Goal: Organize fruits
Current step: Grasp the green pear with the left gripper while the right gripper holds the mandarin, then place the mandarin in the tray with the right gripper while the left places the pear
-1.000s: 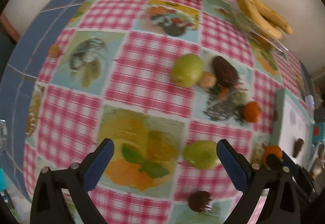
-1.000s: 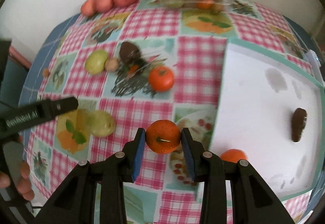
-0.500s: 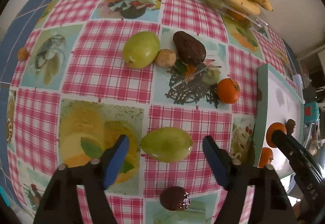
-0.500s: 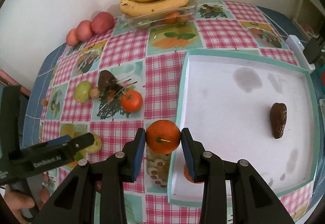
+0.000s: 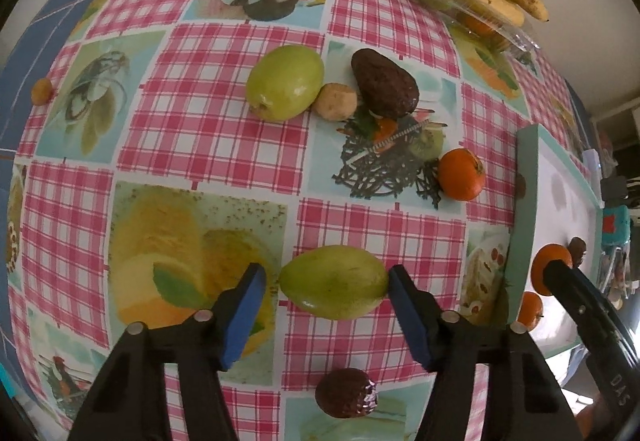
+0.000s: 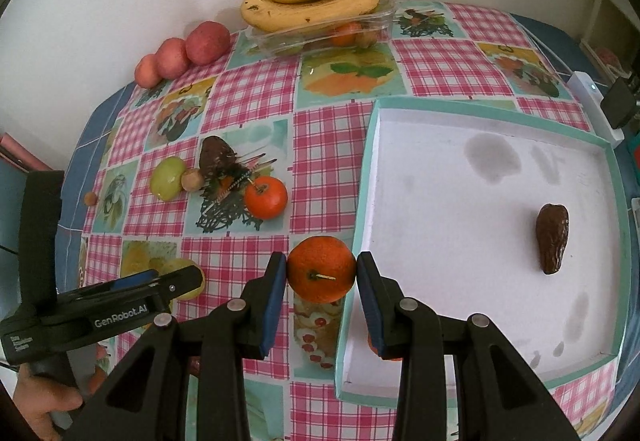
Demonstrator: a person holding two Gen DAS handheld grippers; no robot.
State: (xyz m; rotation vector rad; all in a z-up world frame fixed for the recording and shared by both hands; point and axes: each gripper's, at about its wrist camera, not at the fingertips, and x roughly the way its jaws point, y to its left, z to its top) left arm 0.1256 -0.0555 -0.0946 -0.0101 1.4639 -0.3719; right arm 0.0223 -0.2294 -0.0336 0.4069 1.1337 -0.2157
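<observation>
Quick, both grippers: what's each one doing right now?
Left gripper: closing around the green fruit; the fingers are not yet pressing on it.
Right gripper: shut on an orange, held up near the tray edge.

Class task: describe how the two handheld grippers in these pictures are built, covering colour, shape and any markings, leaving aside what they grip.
Both the left gripper and the right gripper have matt black angular arms with triangular cut-outs, silver rivets at the joints, and flat blue pads on the finger tips. The left gripper's black body, seen from the right wrist, carries white "GenRobot.AI" lettering. No cables or sleeves show clearly.
</observation>
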